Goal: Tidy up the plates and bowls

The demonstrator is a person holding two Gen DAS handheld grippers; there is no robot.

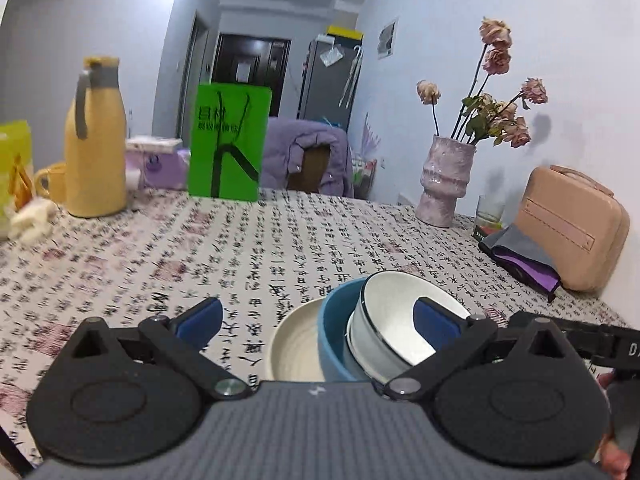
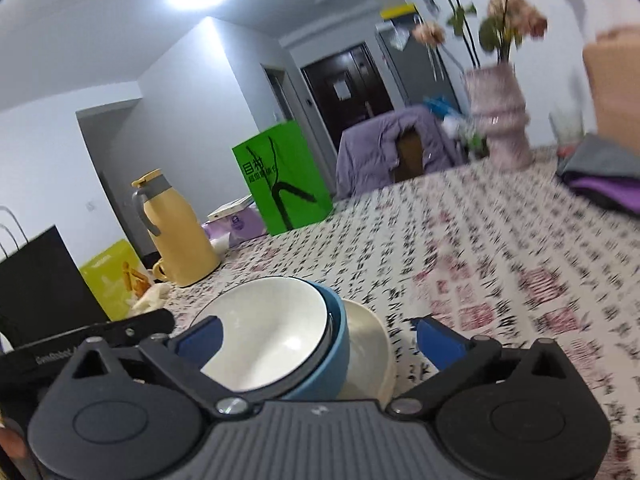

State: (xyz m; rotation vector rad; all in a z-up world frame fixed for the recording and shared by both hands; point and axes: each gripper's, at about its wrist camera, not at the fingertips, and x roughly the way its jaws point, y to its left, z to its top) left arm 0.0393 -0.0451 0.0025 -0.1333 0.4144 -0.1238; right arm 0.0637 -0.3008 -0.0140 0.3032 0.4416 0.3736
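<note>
Three dishes: a white bowl [image 1: 394, 320] sits tilted inside a blue bowl [image 1: 332, 340], which rests on a cream plate [image 1: 294, 346], all on the patterned tablecloth [image 1: 280, 232] close in front of both grippers.
Left gripper [image 1: 320, 316]: fingers spread wide, nothing between the pads; its right-hand pad shows in front of the white bowl, and contact cannot be told.
Right gripper [image 2: 320, 338]: released too, jaws wide and empty; its left-hand pad overlaps the white bowl's rim in view.
Step in hand: judging by the nested pile and both empty grippers, the stack looks just let go, with clearing away from it as the move under way.
Doing it well: keep both sets of jaws fully apart while clearing the rims, so no pad catches the leaning white bowl.
Risk: a nudge on that bowl could rock it against the blue one.
Surroundings: a yellow jug [image 1: 96, 140], a green bag [image 1: 228, 144] and a vase of flowers [image 1: 446, 180] stand well apart at the table's far side.
</note>
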